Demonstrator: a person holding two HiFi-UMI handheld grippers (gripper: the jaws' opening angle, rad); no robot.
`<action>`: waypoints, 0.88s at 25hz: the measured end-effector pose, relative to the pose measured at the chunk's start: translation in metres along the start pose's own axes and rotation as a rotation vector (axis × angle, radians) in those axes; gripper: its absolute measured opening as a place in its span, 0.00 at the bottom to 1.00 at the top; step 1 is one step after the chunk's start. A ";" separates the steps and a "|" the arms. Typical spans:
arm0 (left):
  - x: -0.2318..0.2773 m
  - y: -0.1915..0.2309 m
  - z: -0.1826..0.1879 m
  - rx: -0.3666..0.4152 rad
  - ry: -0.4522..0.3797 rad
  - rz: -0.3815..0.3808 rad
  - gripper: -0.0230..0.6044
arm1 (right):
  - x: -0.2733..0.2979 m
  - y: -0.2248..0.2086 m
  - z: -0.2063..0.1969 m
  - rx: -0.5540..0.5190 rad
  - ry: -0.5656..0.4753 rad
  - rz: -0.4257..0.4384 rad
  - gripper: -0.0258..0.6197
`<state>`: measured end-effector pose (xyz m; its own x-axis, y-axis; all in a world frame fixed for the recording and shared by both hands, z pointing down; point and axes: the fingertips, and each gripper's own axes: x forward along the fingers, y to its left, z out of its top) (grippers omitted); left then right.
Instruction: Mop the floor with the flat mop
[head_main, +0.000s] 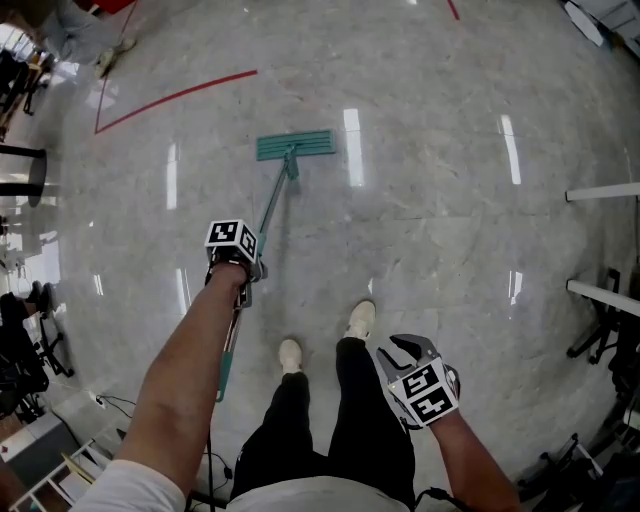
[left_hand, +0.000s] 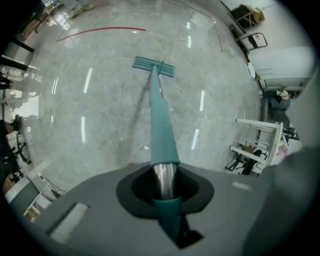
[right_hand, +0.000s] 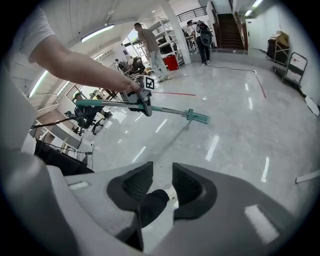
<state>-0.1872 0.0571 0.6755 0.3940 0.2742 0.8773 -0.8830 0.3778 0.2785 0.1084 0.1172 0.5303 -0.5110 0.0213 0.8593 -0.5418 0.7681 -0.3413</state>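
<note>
The left gripper (left_hand: 164, 189) has its jaws pinched on the mop's handle (left_hand: 162, 135), on a bare metal stretch between 2 teal sleeves. From there the handle slants down and forward to the mop head (head_main: 296, 146), which lies flat on the floor (head_main: 440, 210), well ahead of the person's shoes (head_main: 325, 338) and just short of a red line (head_main: 175, 97). The right gripper (right_hand: 162, 182) has its jaws slightly spread and holds nothing. Only the person's leg and a shoe show through the gap. It hangs low by the right hip, well apart from the handle, so the mop is worked with 1 gripper.

The floor is glossy all over with streaks of reflected light, and no wet trail or dull patch marks off a mopped part. How much is done cannot be told. The mop is gripped, set down and extended, which looks like a stroke in progress, with a wide floor left all around.
</note>
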 end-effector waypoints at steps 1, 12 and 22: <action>-0.001 0.000 0.004 0.004 0.000 0.010 0.13 | -0.002 0.000 -0.002 0.009 0.000 -0.001 0.23; -0.020 0.026 -0.008 0.065 -0.064 0.051 0.12 | -0.007 -0.003 -0.014 0.017 0.000 -0.045 0.23; -0.024 0.073 -0.112 0.098 -0.092 0.027 0.12 | 0.004 0.032 0.005 -0.033 -0.015 -0.038 0.23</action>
<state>-0.2320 0.1775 0.6310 0.3483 0.1997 0.9158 -0.9155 0.2821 0.2867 0.0856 0.1385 0.5214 -0.5007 -0.0180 0.8654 -0.5386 0.7891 -0.2953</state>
